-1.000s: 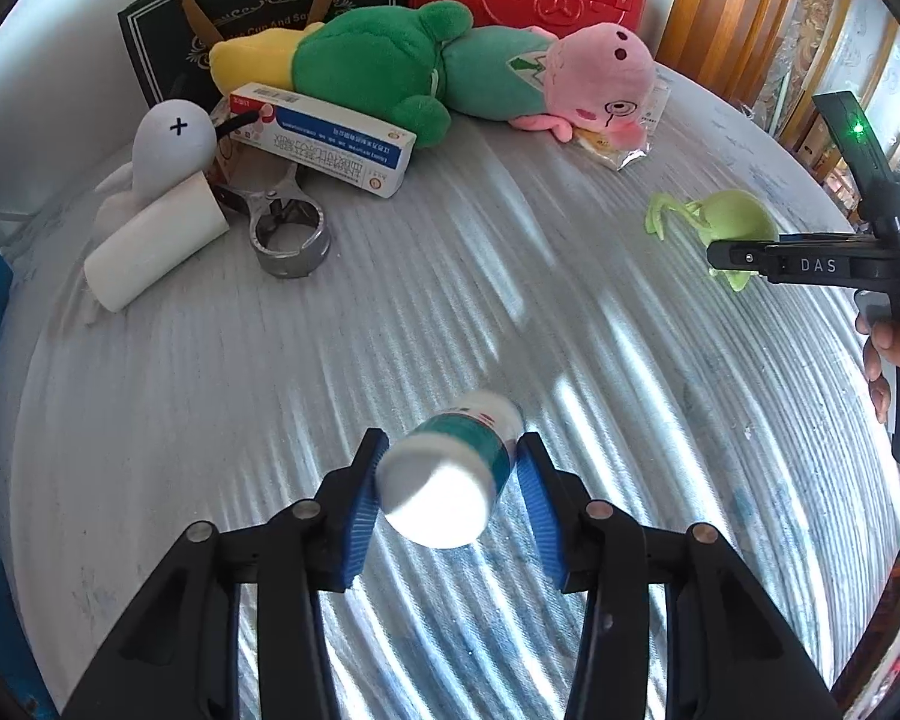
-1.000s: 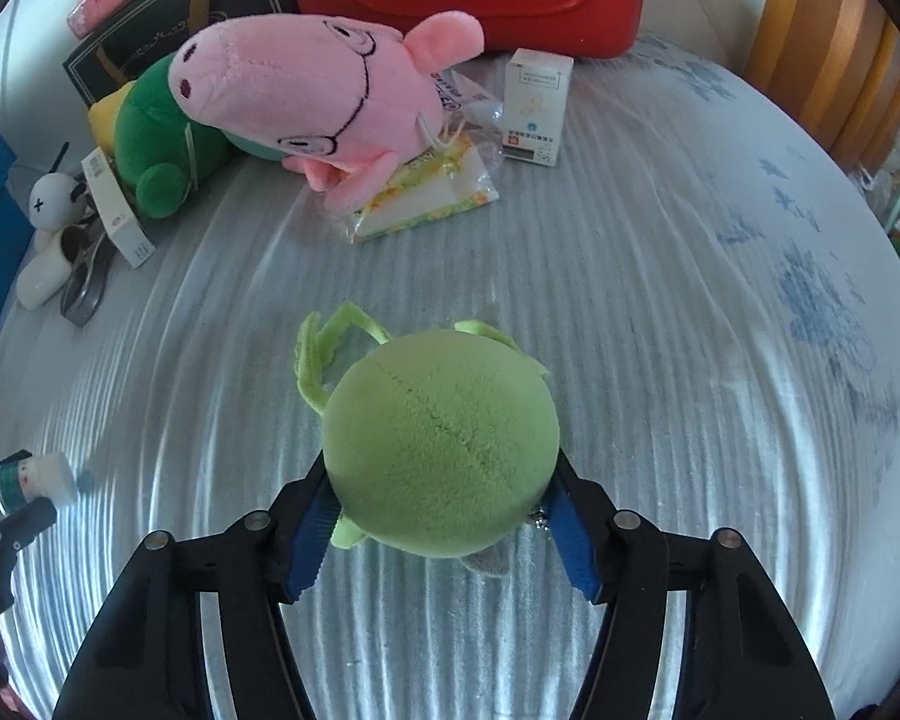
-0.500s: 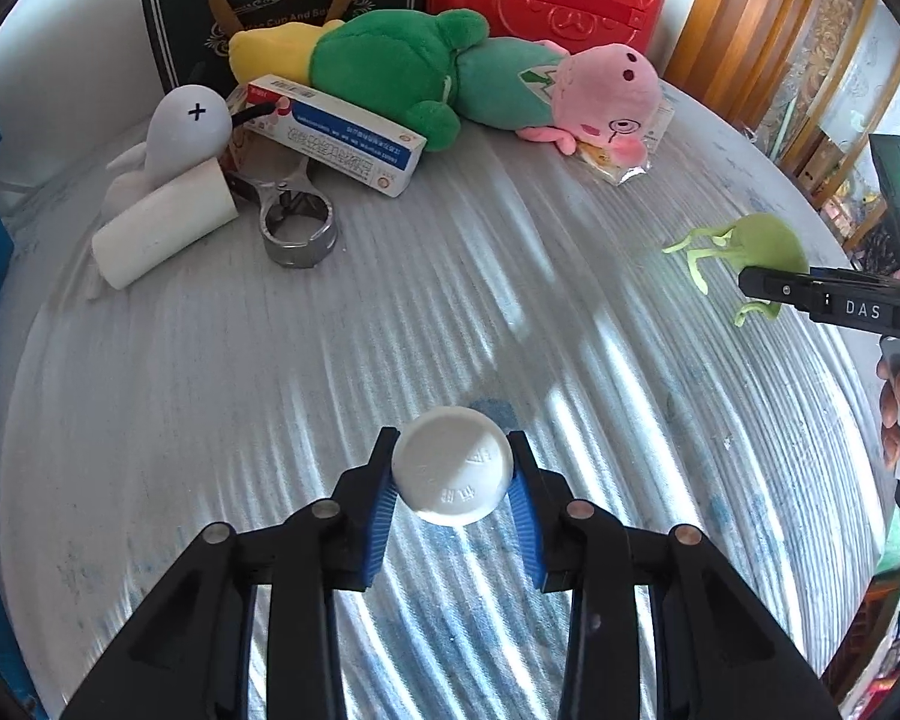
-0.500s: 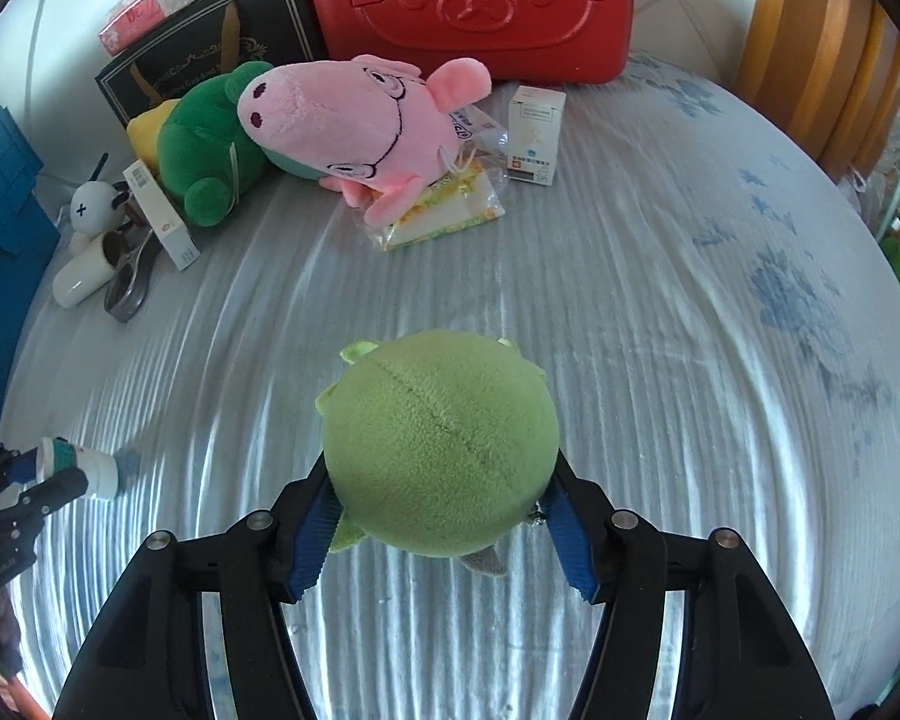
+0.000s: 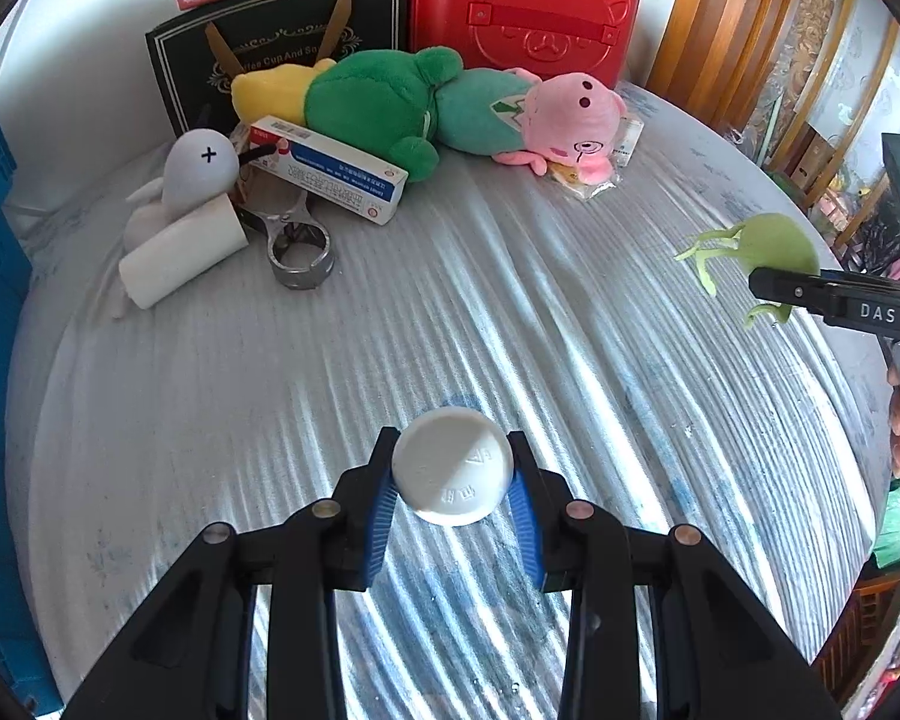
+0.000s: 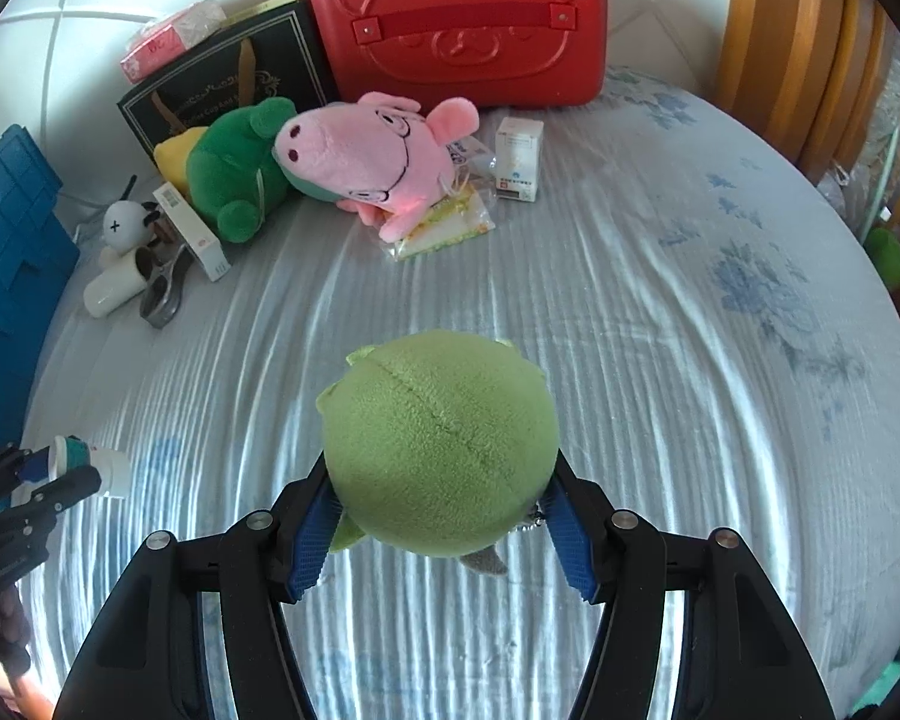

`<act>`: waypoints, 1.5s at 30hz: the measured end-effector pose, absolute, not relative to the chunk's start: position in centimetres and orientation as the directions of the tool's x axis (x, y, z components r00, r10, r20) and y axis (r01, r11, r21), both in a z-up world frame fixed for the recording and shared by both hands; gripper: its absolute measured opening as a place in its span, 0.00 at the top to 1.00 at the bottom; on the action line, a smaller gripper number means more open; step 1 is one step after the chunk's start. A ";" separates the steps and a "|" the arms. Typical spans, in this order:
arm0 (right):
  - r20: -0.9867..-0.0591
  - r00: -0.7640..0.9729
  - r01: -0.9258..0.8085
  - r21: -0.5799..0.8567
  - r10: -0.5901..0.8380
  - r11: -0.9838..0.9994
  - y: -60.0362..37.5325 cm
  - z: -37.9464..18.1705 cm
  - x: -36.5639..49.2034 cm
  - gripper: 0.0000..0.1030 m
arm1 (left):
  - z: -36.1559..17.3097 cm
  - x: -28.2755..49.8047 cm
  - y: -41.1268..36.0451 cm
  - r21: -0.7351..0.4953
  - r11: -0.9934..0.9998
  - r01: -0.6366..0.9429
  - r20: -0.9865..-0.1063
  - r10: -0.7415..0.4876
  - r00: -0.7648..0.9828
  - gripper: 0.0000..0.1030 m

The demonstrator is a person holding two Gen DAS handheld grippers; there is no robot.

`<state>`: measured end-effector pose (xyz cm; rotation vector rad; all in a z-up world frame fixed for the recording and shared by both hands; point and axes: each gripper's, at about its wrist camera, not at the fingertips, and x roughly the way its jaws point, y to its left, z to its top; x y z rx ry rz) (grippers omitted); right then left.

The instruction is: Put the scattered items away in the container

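Step in hand: both loads are being carried off the table (image 5: 222,396) toward the container, judged to be the blue crate (image 6: 6,252) at the left edge.

Handling advice: each grip is best kept firm and each item well above the cloth until it is over the crate's opening; only then should either be let go. The bottle (image 5: 453,467) is smooth and round, so it is liable to slip if the squeeze is eased early. The green plush (image 6: 438,444) is soft and forgiving, but its dangling limbs are likely to catch on the crate's rim unless it is lowered well inside.

Left gripper (image 5: 453,492): jaws are clenching the white bottle across its body, blue pads pressing on both sides, the round end facing the camera, clear of the cloth.

Right gripper (image 6: 441,531): jaws are standing about half apart and grasping the round green plush, pads sinking into its sides, the toy lifted off the table.

Still lying at the table's far side: pig plush (image 6: 366,156), frog plush (image 5: 378,102), long carton (image 5: 330,175), small carton (image 6: 517,159), white figure (image 5: 201,171), metal tool (image 5: 297,246).
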<state>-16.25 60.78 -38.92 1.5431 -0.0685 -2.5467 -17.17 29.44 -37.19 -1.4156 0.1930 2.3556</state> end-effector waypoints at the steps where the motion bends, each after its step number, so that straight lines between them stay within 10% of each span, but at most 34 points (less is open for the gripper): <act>1: -0.873 -0.459 0.113 0.124 -0.162 -0.986 60.8 -38.4 -16.0 0.40 | -36.8 -16.9 29.5 -0.078 -0.916 -0.394 -0.869 0.256 -0.423 0.67; 45: -0.667 -0.700 0.143 0.220 -0.256 -0.965 58.3 -13.5 -1.1 0.41 | -11.9 -7.3 24.6 -0.063 -0.917 -0.393 -0.653 0.336 -0.679 0.67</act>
